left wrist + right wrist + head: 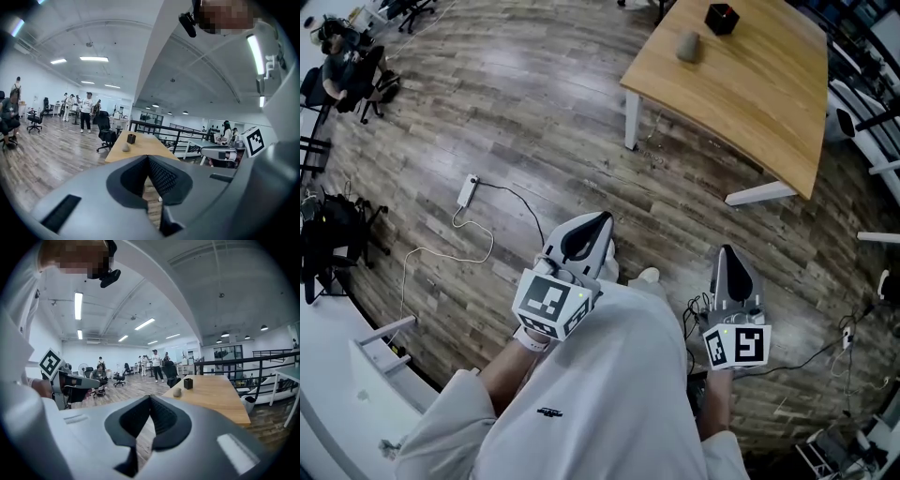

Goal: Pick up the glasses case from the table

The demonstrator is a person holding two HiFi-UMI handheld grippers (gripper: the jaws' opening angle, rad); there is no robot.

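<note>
The glasses case [688, 46] — taken to be the small grey rounded object, though its make cannot be confirmed at this range — is seen lying on the wooden table [769, 94], toward the table's far end and near a small black box [722, 18]. The table stands well apart from the person, with a stretch of plank floor [534, 112] between. The left gripper [604, 218] and the right gripper [725, 249] are held low in front of the body, both aimed roughly toward the table and tilted slightly downward. In each gripper view the two jaws are pressed together at their tips, and nothing is caught between them; only floor is glimpsed through the gap below the pads. The step in hand is judged to be the approach — no reach has begun, and the case is untouched. For the next move, the distance to the table would first have to be closed. One gripper's jaws would then need to be opened wide enough to straddle the case, lowered around it, and closed on its sides before any lift is attempted.
</note>
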